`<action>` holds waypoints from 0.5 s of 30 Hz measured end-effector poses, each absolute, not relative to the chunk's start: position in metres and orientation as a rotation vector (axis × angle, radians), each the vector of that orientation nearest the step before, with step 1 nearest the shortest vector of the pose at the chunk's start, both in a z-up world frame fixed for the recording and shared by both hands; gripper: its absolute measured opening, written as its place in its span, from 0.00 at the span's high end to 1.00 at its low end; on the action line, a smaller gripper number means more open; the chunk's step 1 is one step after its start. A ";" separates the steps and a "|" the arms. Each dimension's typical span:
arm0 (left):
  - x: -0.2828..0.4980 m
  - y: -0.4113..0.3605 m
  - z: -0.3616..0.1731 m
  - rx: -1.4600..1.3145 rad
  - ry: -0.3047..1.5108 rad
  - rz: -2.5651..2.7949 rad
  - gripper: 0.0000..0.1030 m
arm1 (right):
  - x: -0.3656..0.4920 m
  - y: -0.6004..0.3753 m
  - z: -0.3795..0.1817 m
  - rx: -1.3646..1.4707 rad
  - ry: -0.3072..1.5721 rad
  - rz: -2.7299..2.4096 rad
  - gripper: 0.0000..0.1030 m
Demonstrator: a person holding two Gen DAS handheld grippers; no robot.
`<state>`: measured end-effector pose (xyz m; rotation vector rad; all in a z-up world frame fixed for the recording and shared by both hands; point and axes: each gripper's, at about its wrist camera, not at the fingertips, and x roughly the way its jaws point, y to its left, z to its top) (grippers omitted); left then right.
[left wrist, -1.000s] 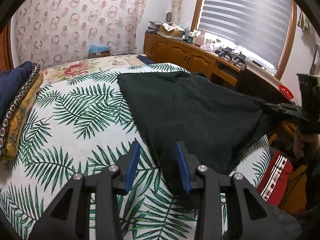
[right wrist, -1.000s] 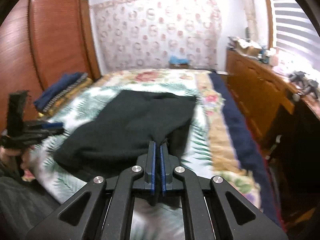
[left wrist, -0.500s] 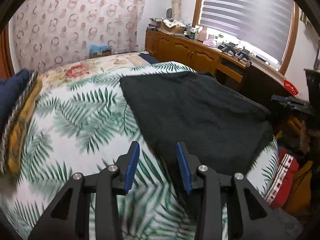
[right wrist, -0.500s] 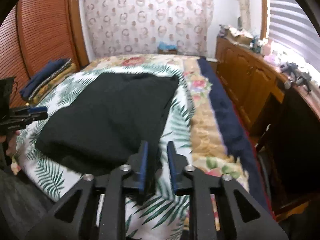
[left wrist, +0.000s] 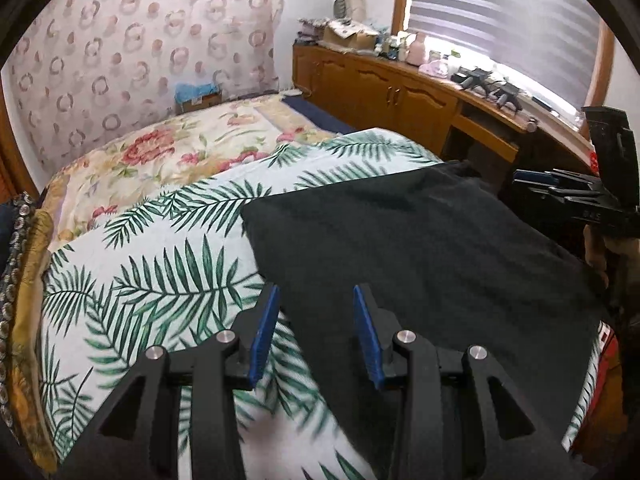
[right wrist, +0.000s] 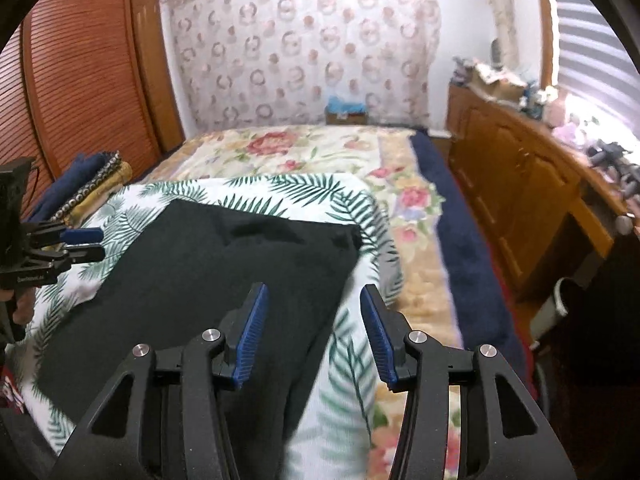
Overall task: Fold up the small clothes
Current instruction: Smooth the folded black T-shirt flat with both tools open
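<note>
A dark green-black garment point(left wrist: 420, 256) lies flat on the palm-leaf sheet point(left wrist: 160, 264) of the bed, and it shows again as the garment point(right wrist: 208, 272) in the right wrist view. My left gripper point(left wrist: 314, 332) hangs open over its left edge, nothing between the blue pads. My right gripper point(right wrist: 312, 332) hovers over the garment's right edge; its jaws are opening and nothing is pinched. Each gripper appears in the other's view: the right gripper point(left wrist: 560, 196) at the far right, the left gripper point(right wrist: 76, 244) at the far left.
A stack of folded blue and gold cloth point(right wrist: 84, 192) sits at the bed's left side. A floral bedspread point(right wrist: 304, 152) covers the far half. A wooden cabinet point(right wrist: 520, 192) with clutter runs along the right, under a window with blinds. A louvred wardrobe point(right wrist: 80, 80) stands at the left.
My right gripper let go of the garment's corner and its jaws spread apart. The lifted corner has dropped, so the garment lies flat. Both grippers shifted sideways over the bed.
</note>
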<state>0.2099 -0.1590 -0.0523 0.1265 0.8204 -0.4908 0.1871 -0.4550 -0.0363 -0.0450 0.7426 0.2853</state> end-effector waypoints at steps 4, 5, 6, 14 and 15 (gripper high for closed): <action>0.233 -0.160 -0.063 0.129 0.851 -0.471 0.64 | 0.225 -0.455 -0.049 -0.042 0.781 0.296 0.53; 0.239 -0.160 -0.065 0.128 0.858 -0.468 0.64 | 0.231 -0.456 -0.051 -0.042 0.786 0.295 0.53; 0.244 -0.160 -0.066 0.126 0.863 -0.466 0.64 | 0.240 -0.457 -0.054 -0.039 0.793 0.298 0.53; 0.282 -0.166 -0.071 0.111 0.886 -0.468 0.64 | 0.268 -0.460 -0.070 -0.035 0.831 0.327 0.63; 0.286 -0.167 -0.072 0.109 0.887 -0.470 0.64 | 0.270 -0.460 -0.070 -0.037 0.830 0.333 0.68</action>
